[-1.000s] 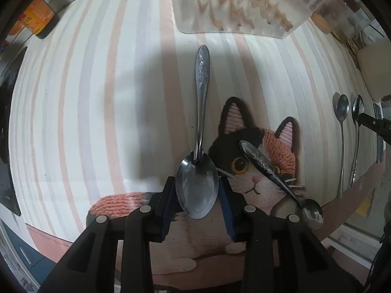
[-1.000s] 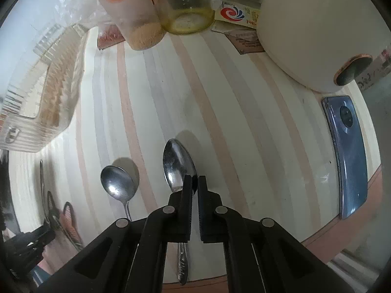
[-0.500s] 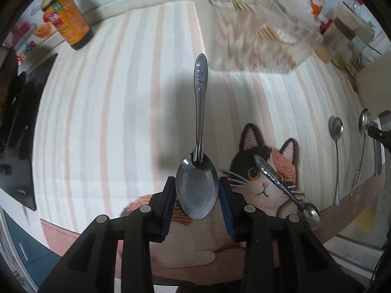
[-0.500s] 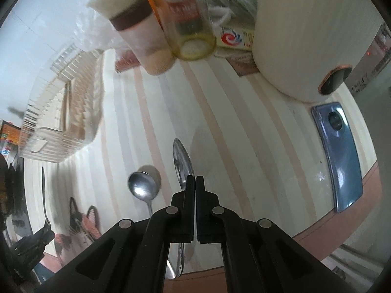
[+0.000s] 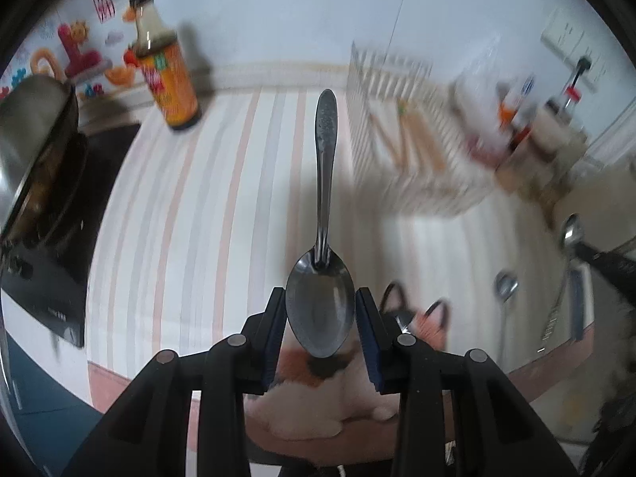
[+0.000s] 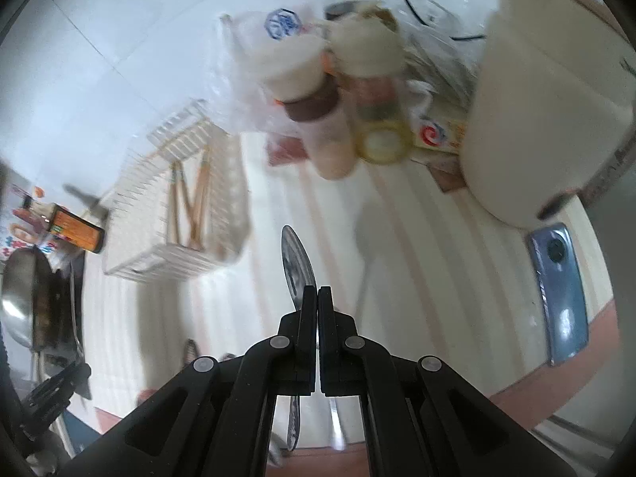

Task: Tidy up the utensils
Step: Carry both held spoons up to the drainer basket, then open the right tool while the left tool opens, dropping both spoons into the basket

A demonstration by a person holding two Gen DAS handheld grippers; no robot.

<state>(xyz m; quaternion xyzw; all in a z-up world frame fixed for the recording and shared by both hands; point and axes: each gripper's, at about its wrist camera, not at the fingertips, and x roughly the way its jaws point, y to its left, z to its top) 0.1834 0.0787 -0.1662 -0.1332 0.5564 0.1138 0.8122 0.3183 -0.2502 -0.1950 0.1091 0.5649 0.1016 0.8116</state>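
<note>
Left gripper (image 5: 320, 312): I have it clamped on a big spoon (image 5: 321, 278), the blue pads pressing both edges of the bowl, the handle pointing straight ahead, off the table.
Right gripper (image 6: 318, 298): I see its fingers nearly together, pinching a second spoon (image 6: 293, 256) by the neck; the bowl sticks out forward and left, the handle hangs down below the fingers.
Small spoon (image 5: 505, 284): in my left view it lies on the striped cloth (image 5: 206, 218) at the right, past the cat mat (image 5: 431, 318).
Rack (image 6: 187, 214): clear ribbed tray at the back with wooden chopsticks (image 6: 190, 202) inside, blurred.
Bottle (image 5: 167, 75): stands upright far left by the wall.
Phone (image 6: 560, 290): flat at the right table edge.
</note>
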